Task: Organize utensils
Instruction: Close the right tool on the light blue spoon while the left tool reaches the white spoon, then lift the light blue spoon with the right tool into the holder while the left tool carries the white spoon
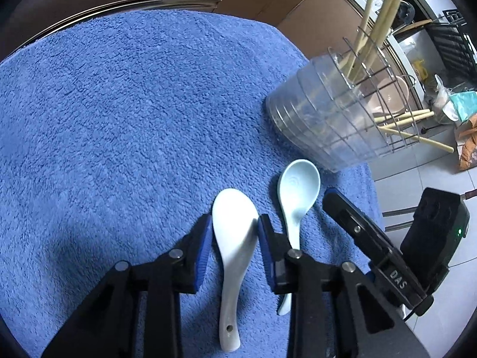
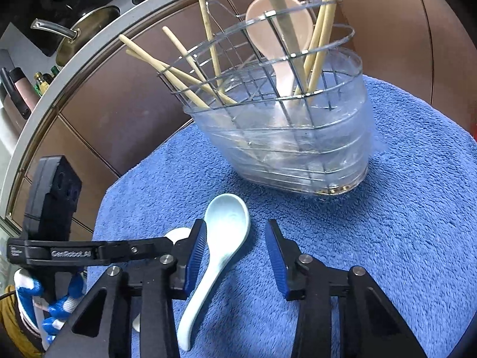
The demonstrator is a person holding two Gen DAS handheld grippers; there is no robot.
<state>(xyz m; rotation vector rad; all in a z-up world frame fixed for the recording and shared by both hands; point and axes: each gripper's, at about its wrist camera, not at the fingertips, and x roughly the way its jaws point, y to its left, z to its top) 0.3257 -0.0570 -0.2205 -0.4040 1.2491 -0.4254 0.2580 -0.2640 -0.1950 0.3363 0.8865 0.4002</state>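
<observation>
Blue towel (image 1: 119,119) spread over a round table; brown cabinets behind.

Item 1: white spoon (image 1: 234,256), ceramic by appearance, lying bowl-up between the fingers of the left gripper (image 1: 235,226). Jaws are spread, a pad close on each side of the bowl's neck; contact cannot be confirmed.

Item 2: pale blue spoon (image 2: 220,250), just right of the left gripper, handle crossing under the left finger of the right gripper (image 2: 235,232). Those jaws are also spread, nothing pinched.

Item 3: caddy (image 2: 286,146), a wire rack in a clear tub, ahead of both grippers, holding chopsticks (image 2: 184,74) and 1 pink spoon (image 2: 280,38).

Handling, as judged: both loose spoons are rigid, light, glazed and slippery, and chip if dropped. A hold across the neck, where bowl narrows into handle, is advised; the rounded bowl is likely to squirt out from the pads.
</observation>
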